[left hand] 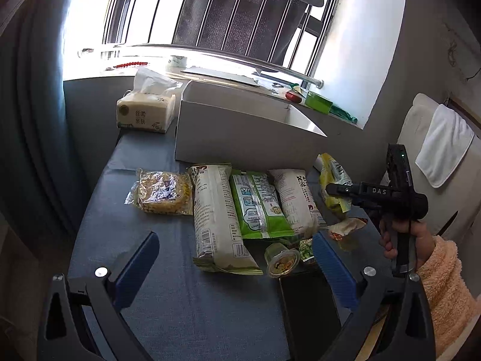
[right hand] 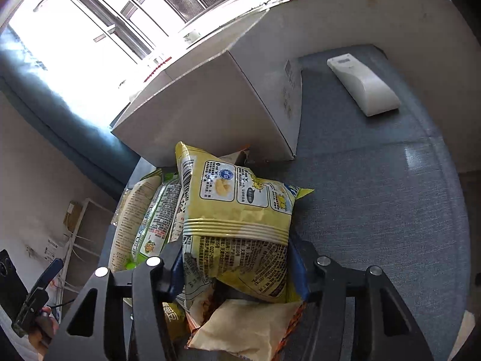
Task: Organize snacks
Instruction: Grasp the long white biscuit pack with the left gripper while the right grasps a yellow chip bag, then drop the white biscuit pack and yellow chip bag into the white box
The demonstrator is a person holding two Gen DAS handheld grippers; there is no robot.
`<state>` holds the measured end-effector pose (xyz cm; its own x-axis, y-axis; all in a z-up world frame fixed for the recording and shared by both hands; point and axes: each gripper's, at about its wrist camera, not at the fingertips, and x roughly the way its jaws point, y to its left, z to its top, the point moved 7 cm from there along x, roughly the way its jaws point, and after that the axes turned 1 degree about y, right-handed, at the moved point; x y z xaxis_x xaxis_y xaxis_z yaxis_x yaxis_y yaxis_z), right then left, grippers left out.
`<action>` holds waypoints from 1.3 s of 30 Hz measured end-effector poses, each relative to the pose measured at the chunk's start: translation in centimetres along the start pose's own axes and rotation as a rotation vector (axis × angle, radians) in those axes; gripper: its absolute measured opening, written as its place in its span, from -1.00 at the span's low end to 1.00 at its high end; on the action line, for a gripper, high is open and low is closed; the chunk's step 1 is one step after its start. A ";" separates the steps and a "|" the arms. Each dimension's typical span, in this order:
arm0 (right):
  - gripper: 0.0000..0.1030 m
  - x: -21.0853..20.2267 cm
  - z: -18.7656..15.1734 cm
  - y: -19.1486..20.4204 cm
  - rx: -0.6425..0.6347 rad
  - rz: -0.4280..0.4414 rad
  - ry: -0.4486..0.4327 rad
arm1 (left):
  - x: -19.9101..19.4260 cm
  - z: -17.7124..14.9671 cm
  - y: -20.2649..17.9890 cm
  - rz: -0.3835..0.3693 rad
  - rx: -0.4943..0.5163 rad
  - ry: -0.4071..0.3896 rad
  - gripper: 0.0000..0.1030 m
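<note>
Several snack packets lie on a blue-grey table (left hand: 168, 300) before a white open box (left hand: 249, 126): a noodle block (left hand: 163, 192), two long cream packets (left hand: 215, 216) (left hand: 296, 201), a green packet (left hand: 258, 207) and a small jelly cup (left hand: 281, 260). My left gripper (left hand: 237, 270) is open and empty, low over the near table. My right gripper (right hand: 237, 267) is shut on a yellow chip bag (right hand: 237, 210), just right of the pile; it shows in the left wrist view (left hand: 333, 183) too. An orange-white packet (right hand: 240, 325) lies under it.
A tissue pack (left hand: 145, 111) stands left of the box. A white remote (right hand: 363, 87) lies on the table right of the box (right hand: 210, 105). A dark phone (left hand: 309, 307) lies near the front edge. A windowsill with clutter runs behind; a chair with a towel (left hand: 445, 147) stands right.
</note>
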<state>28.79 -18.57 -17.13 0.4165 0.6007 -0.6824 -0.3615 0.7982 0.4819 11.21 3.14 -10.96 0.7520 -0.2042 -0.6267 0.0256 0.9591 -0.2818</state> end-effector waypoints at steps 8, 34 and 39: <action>0.16 -8.0 -0.3 3.0 -0.027 0.067 -0.176 | 8.0 1.4 2.4 0.057 -0.034 0.176 0.99; 0.18 -8.5 4.3 8.5 -0.152 0.043 -0.201 | 5.9 11.4 -0.8 -0.074 0.095 -0.023 -0.29; 0.19 -5.5 11.4 9.0 -0.138 0.002 -0.205 | 10.4 18.6 -1.6 -0.061 0.134 -0.008 -0.29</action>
<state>32.70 -14.17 -2.79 0.5711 0.6102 -0.5491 -0.4673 0.7916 0.3938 31.29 3.15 -3.51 0.7516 -0.2617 -0.6055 0.1588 0.9627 -0.2190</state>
